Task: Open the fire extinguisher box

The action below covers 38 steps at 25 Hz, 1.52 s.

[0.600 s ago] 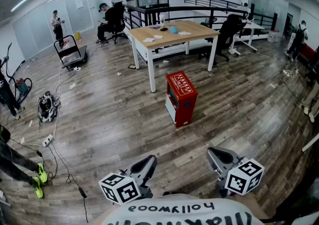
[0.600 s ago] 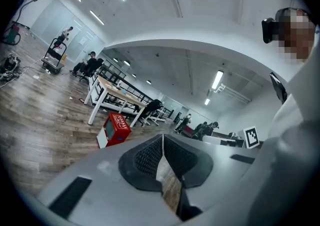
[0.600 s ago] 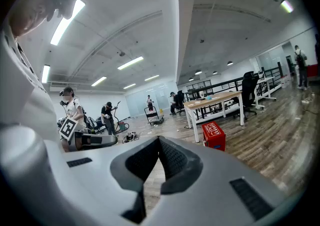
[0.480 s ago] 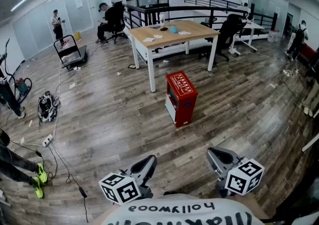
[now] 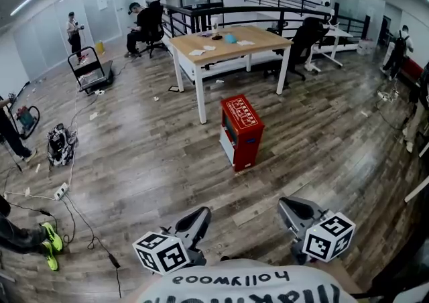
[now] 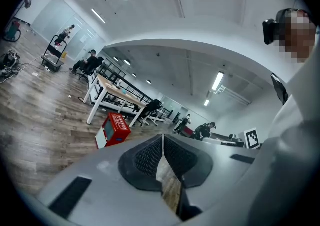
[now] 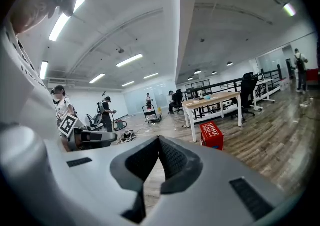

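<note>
- Fire extinguisher box (image 5: 242, 131) is not reached yet; both tools are well short of it.
- Left gripper (image 6: 163, 138): jaws closed tip to tip, nothing between the pads. It is held about level, low in front of the person's chest.
- Right gripper (image 7: 159, 139): jaws also meet at the tips, empty, tipped a little down toward the floor.
- In the head view both marker cubes sit just above the person's shirt at the bottom edge. The grippers are side by side and apart from each other.
- Wooden floor (image 5: 154, 161) lies between the grippers and the box.
- The box is red and stands upright on the floor, just beside the near leg of the wooden table (image 5: 228, 43). It is in the middle of the head view, with its white-framed front panel facing that view's left.
- The door looks closed as far as I can tell; any latch or handle is too small to make out.
- Farther out are a trolley (image 5: 87, 70), a seated person (image 5: 142, 23) and a power strip (image 5: 62, 191) with cables at the left. None of these matter for the task.
- Progress: nothing done, judging from the layout. Left to do: walk up, spread one gripper's jaws, catch the door edge or handle, swing it open.
</note>
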Each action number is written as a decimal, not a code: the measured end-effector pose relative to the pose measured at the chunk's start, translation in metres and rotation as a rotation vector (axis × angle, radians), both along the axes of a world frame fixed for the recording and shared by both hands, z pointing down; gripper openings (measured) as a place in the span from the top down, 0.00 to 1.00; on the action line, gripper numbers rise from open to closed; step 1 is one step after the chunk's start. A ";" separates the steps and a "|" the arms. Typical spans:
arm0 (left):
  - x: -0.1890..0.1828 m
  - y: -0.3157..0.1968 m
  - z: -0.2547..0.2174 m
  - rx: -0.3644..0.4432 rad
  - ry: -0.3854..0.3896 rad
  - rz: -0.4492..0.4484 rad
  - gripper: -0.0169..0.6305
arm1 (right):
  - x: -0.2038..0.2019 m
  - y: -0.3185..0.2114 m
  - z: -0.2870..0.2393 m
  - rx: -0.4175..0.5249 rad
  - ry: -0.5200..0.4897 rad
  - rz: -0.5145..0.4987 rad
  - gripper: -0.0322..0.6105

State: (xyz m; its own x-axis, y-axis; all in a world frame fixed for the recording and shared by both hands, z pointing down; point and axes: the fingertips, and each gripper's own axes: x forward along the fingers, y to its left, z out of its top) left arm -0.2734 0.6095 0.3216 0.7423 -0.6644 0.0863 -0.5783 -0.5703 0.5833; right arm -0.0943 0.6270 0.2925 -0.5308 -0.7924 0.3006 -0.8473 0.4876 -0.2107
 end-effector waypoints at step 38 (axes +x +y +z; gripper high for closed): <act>0.033 -0.147 0.042 -0.067 -0.037 -0.054 0.95 | 0.041 -0.155 0.046 -0.065 0.065 -0.011 0.93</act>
